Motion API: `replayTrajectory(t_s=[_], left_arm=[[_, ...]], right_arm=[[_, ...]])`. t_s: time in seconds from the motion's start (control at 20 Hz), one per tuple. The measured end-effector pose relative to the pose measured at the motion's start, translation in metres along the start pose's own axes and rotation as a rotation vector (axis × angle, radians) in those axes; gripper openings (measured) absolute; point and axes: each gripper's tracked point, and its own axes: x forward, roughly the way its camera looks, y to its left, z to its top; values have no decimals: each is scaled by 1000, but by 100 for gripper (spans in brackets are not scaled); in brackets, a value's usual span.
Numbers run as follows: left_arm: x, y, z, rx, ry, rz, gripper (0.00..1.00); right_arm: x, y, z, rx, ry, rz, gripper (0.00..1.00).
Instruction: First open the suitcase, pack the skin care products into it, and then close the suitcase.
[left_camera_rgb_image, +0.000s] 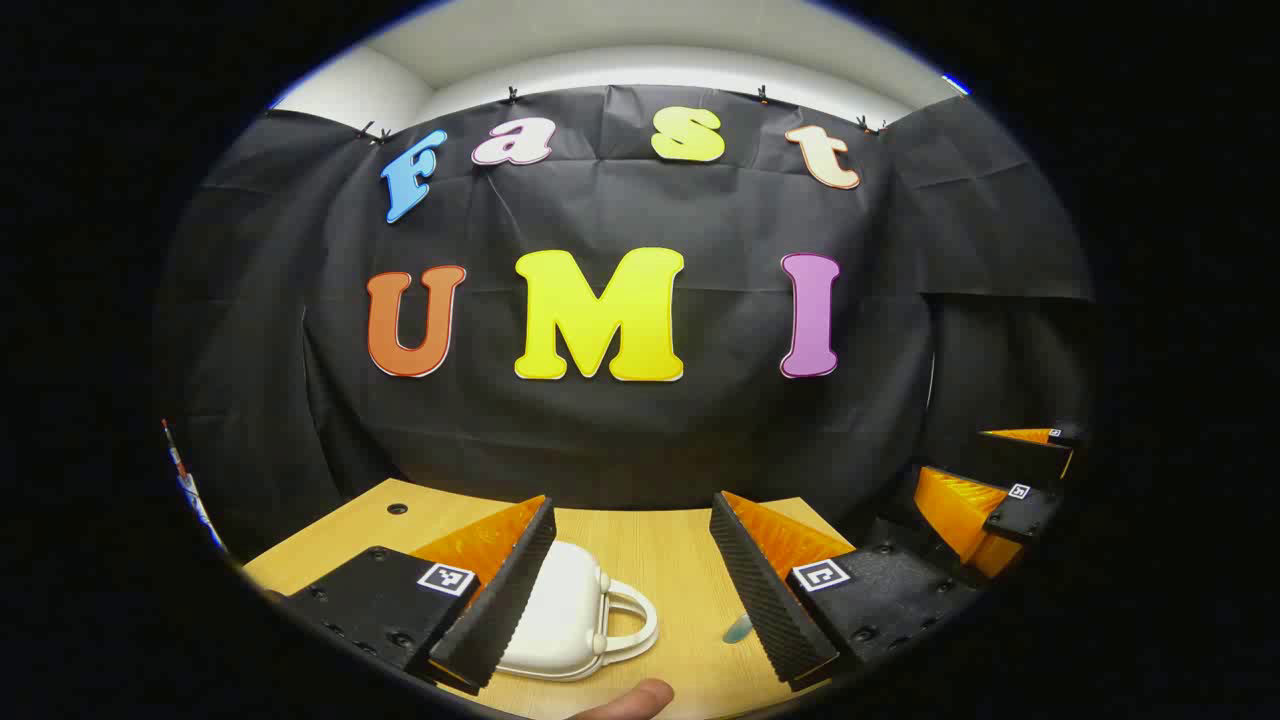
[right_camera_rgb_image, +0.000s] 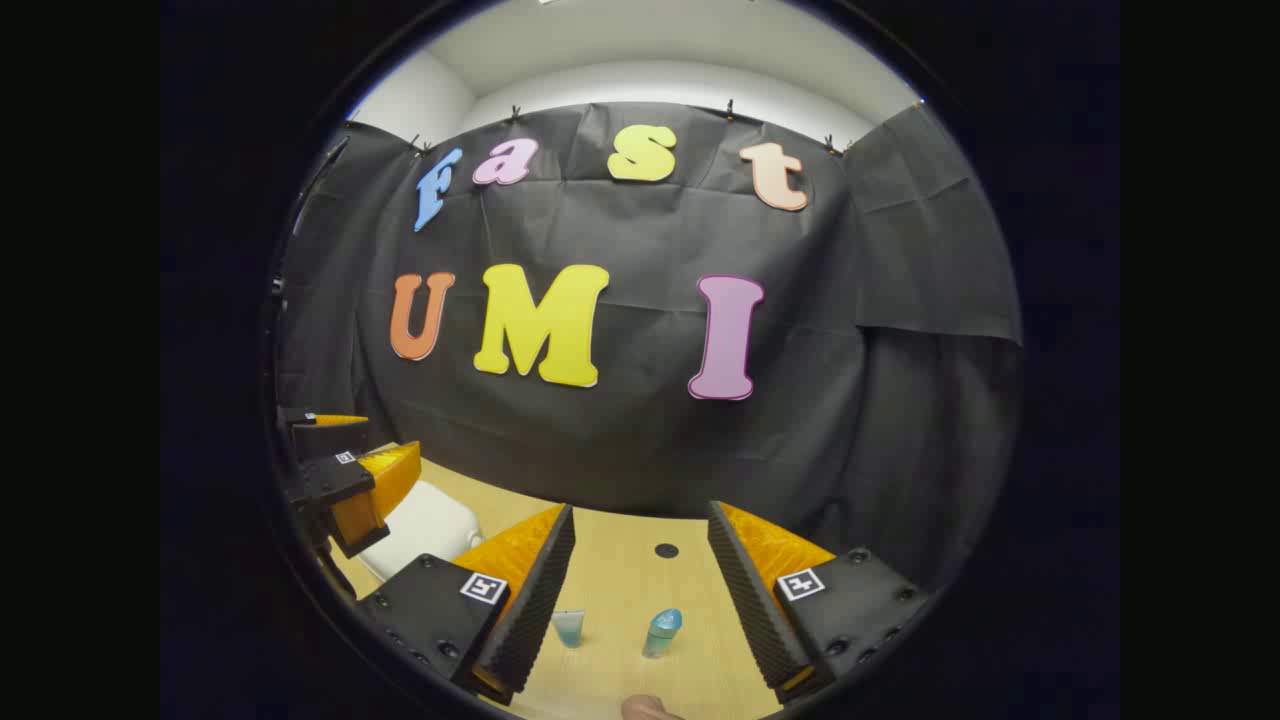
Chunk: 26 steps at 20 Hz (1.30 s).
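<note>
The suitcase (left_camera_rgb_image: 565, 610) lies closed on the bench (left_camera_rgb_image: 660, 550), handle toward three o'clock, between the left gripper's (left_camera_rgb_image: 630, 590) parted fingers. The right gripper (right_camera_rgb_image: 640, 590), also apart, frames two small bottles (right_camera_rgb_image: 662, 632) — opening comes first, likely at the lid's edge.

Suitcase (left_camera_rgb_image: 565, 610) lying closed on the table (left_camera_rgb_image: 650, 545), its handle (left_camera_rgb_image: 630, 615) facing right. Two small bottles (right_camera_rgb_image: 569, 627) (right_camera_rgb_image: 662, 632) standing side by side to its right, apart from it, booth wall hanging behind.
</note>
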Motion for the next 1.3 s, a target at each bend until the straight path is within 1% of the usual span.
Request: replayTrajectory(t_s=[0.2,0.35,0.4,0.75,0.85,1.0,1.1,1.2,1.3], left_arm=[[2,-1,-1,0,0,-2,99],[3,-3,-4,11,6,-10,99],[3,-4,-5,13,7,-13,99],[5,-12,-12,18,19,-34,99],[6,-14,-14,27,26,-41,99],[7,-15,-17,29,37,-49,99],[9,-18,-21,40,40,-54,99],[10,-19,-30,49,62,-55,99],[16,-20,-42,84,69,-45,99]], right_arm=[[-1,-6,1,0,-8,-8,80],[-1,-8,1,13,-7,-11,77],[-2,-9,-1,14,-7,-15,79],[-3,-14,-4,10,7,-32,78],[-3,-15,-6,12,10,-32,80],[-3,-17,-12,10,22,-32,77],[-3,-20,-17,14,33,-34,79],[-4,-26,-20,17,37,-43,78],[-4,-37,-24,10,45,-62,79]])
